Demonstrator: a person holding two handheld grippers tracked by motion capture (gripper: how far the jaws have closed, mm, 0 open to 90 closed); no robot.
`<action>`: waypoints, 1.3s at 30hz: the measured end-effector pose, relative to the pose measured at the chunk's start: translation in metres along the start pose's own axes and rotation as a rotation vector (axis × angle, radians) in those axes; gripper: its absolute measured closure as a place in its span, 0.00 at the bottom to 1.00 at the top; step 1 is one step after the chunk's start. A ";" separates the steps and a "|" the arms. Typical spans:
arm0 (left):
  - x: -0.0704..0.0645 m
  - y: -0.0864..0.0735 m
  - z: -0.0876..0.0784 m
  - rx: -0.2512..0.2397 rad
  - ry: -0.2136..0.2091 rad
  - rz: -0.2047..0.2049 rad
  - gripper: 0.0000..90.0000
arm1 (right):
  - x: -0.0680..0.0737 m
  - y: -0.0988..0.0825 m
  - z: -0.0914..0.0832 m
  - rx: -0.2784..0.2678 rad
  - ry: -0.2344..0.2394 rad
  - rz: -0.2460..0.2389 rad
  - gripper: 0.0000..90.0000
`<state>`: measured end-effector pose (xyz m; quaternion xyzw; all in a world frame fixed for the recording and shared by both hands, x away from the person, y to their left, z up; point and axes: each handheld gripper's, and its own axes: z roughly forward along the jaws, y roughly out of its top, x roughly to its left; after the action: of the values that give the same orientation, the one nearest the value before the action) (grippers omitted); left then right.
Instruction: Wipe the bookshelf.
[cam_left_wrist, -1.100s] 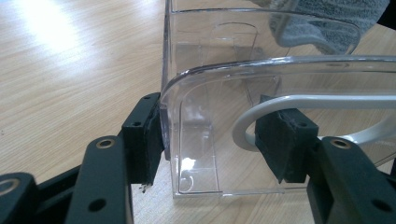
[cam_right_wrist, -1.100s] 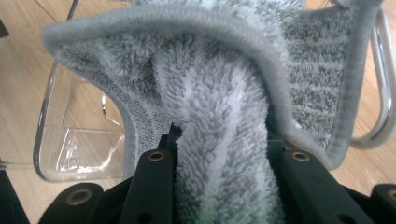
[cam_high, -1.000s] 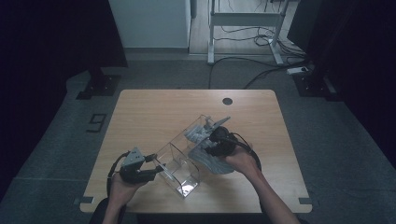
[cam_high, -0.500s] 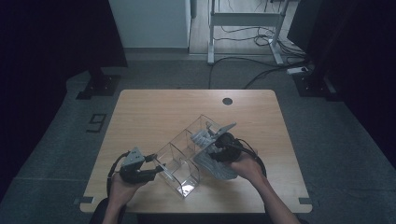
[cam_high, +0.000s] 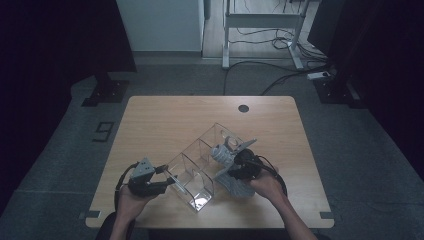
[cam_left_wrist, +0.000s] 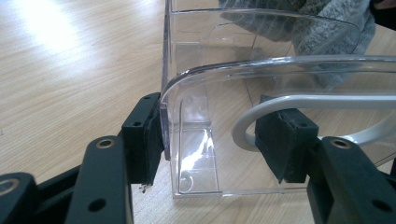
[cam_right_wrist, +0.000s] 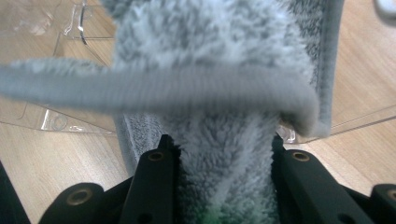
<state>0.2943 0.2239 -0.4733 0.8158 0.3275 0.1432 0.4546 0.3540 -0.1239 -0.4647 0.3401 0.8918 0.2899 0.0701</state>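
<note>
**Grey towel going into the clear organiser**

Right gripper (cam_high: 235, 167) pinches the fluffy towel (cam_right_wrist: 210, 60) and is lowering it at the organiser's (cam_high: 192, 172) far compartments. Left gripper (cam_high: 167, 182) clamps the near wall (cam_left_wrist: 164, 121), steadying it. Next, I'd guess: push the cloth fully inside, then release.

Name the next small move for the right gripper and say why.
Probably ease the grey fleecy cloth further down into the clear divided organiser: the right gripper is clamped on it above a compartment, while the left gripper steadies the near end wall.
</note>
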 end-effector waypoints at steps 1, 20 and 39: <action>0.000 0.000 0.000 -0.001 0.000 -0.001 0.48 | 0.000 -0.001 0.001 0.002 0.002 0.003 0.74; -0.001 0.000 0.001 -0.002 0.004 -0.004 0.48 | -0.010 -0.029 0.046 0.055 0.016 0.059 0.73; -0.002 0.001 0.001 -0.003 0.019 0.021 0.46 | -0.001 -0.027 -0.005 -0.011 0.008 0.023 0.76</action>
<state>0.2938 0.2222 -0.4727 0.8170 0.3232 0.1562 0.4512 0.3381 -0.1436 -0.4758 0.3487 0.8865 0.2970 0.0651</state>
